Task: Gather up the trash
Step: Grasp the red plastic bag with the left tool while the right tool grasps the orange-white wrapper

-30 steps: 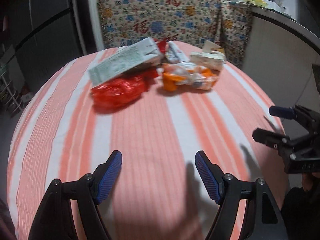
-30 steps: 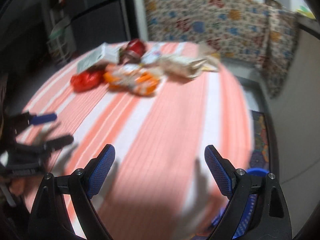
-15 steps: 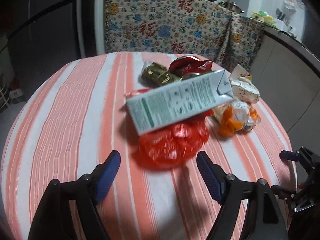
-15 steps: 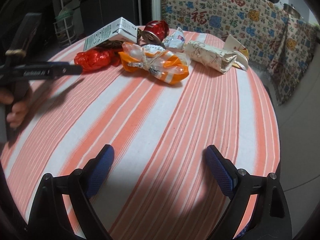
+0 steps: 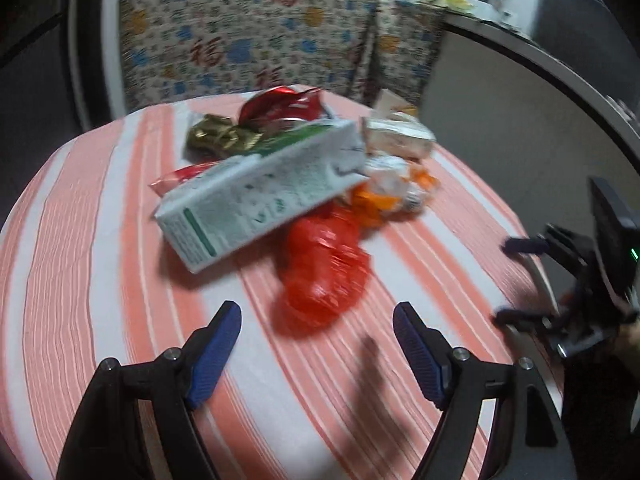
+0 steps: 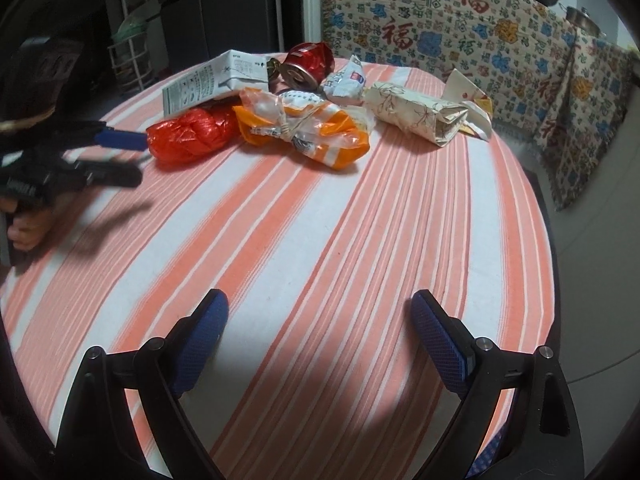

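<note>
A heap of trash lies on the round striped table [image 6: 360, 240]. Nearest my left gripper [image 5: 318, 344] is a crumpled red plastic bag [image 5: 326, 268], just ahead of the open jaws, nothing between them. A white and green carton [image 5: 260, 196] leans over the bag. Behind it lie a gold wrapper [image 5: 218, 136], a crushed red can [image 6: 306, 64], an orange and white bag [image 6: 308, 128], a small white packet [image 6: 346, 80] and a floral paper package [image 6: 416, 114]. My right gripper [image 6: 320, 336] stands open over bare cloth, well short of the heap. The left gripper [image 6: 120, 156] also shows beside the red bag [image 6: 188, 138].
A patterned cloth [image 6: 460, 40] covers furniture behind the table. A dark fridge [image 6: 224, 12] and a wire rack [image 6: 132, 68] stand at the back left. A counter [image 5: 540, 60] with pans runs along the right. The table edge [image 6: 548, 240] drops off at the right.
My left gripper swung left and closed in on the heap; the red bag now sits just ahead of its jaws. The right gripper has barely moved in the last half second.
</note>
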Tool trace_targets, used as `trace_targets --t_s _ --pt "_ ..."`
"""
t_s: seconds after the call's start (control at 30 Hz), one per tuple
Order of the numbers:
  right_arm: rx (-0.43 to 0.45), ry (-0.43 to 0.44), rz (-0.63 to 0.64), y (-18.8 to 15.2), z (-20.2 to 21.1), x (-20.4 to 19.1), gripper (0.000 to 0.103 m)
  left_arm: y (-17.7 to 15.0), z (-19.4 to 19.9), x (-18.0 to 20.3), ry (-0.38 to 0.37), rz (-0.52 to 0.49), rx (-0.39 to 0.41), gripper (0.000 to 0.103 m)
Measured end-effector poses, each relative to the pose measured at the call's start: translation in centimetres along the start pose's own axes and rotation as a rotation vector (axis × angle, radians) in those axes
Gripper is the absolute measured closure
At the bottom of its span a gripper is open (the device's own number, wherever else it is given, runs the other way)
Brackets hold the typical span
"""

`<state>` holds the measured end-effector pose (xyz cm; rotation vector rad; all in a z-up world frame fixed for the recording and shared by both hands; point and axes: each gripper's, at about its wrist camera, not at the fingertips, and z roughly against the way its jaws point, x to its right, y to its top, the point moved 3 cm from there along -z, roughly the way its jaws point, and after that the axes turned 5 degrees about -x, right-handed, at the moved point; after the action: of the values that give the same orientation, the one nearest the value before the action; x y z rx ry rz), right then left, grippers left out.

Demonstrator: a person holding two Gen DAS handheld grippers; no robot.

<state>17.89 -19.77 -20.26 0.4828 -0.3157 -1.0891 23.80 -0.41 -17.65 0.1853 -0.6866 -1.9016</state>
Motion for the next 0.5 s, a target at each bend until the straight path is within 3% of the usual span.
trace_targets --t_s 0.23,0.3,0.5 --pt "0.006 -0.002 0.000 -0.1 -0.1 -0.1 0.006 2.8 -2.1 1.6 0.075 -0.045 -0.017 0.026" --pt "0.005 0.003 0.000 -0.1 -0.1 0.0 0.006 2.8 -2.1 2.1 0.110 -0.067 -0.014 0.059" --pt "-0.005 0.014 -0.002 0.0 0.0 0.0 0.006 -0.5 0.5 3.0 0.161 -0.016 0.000 0.059"
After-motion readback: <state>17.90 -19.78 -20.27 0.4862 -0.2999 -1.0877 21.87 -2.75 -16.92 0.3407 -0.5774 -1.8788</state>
